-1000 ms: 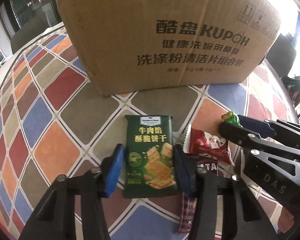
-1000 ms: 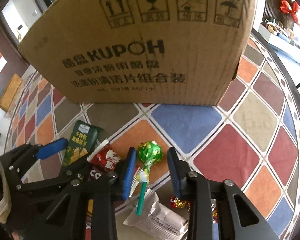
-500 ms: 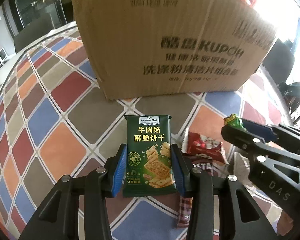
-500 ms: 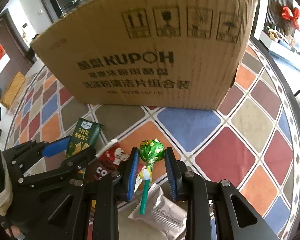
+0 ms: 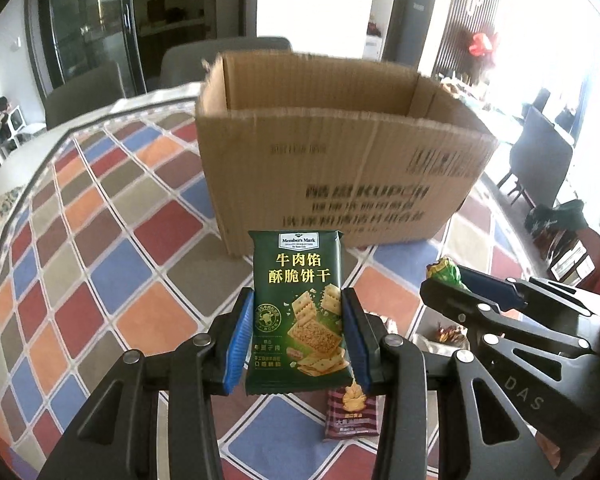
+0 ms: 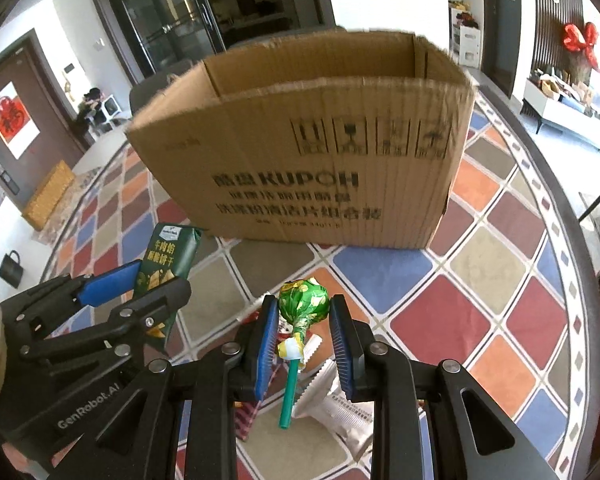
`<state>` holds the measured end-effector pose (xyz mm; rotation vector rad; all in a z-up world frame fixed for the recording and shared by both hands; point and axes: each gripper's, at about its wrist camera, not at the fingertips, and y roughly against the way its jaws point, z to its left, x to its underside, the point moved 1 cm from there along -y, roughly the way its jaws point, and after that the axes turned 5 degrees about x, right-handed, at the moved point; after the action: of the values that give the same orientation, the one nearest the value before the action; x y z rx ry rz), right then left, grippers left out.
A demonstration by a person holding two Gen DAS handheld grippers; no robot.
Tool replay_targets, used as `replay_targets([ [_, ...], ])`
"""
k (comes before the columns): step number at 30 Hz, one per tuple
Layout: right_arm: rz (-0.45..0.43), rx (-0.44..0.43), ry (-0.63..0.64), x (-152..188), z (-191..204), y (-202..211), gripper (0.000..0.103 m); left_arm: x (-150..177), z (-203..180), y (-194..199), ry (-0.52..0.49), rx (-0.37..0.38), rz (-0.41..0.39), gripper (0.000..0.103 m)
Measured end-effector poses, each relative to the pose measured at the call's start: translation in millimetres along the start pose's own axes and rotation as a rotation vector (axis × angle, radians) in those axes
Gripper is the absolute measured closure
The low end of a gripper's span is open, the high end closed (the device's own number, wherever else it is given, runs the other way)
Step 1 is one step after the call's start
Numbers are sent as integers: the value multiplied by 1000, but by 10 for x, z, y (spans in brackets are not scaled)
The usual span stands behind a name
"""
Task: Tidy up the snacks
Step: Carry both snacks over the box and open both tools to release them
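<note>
My left gripper (image 5: 298, 320) is shut on a green cracker packet (image 5: 298, 308) and holds it upright above the table, in front of the open cardboard box (image 5: 340, 168). My right gripper (image 6: 304, 316) is shut on a green-wrapped lollipop (image 6: 303, 304), its green stick hanging down, also raised before the box (image 6: 308, 160). In the right wrist view the left gripper with the packet (image 6: 168, 264) is at the left. In the left wrist view the right gripper (image 5: 448, 280) is at the right with the lollipop (image 5: 444, 274) at its tip.
The table wears a cloth of coloured diamonds (image 5: 112, 264). Below the grippers lie a dark red snack bar (image 5: 352, 412), a white packet (image 6: 340, 408) and small wrapped candies (image 5: 450, 330). Chairs (image 5: 540, 160) stand beyond the table.
Both grippers have risen from the table with their snacks. The packet and the lollipop left the cloth, and the box's open top has come into view.
</note>
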<state>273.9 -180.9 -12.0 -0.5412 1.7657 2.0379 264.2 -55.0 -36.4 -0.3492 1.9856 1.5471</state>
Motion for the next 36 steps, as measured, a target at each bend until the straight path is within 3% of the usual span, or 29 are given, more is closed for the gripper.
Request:
replay_targets([
  [11, -115, -11, 11, -239, -30, 411, 76, -263, -50, 339, -18, -7, -99, 61],
  [22, -238, 1, 15, -641, -28, 727, 75, -731, -89, 565, -55, -22, -201, 61],
  [29, -275, 16, 32, -940, 27, 778, 75, -1028, -72, 533, -63, -8, -209, 61],
  [36, -266, 29, 44, -1223, 23, 684, 75, -1366, -7, 297, -48, 20, -159, 61],
])
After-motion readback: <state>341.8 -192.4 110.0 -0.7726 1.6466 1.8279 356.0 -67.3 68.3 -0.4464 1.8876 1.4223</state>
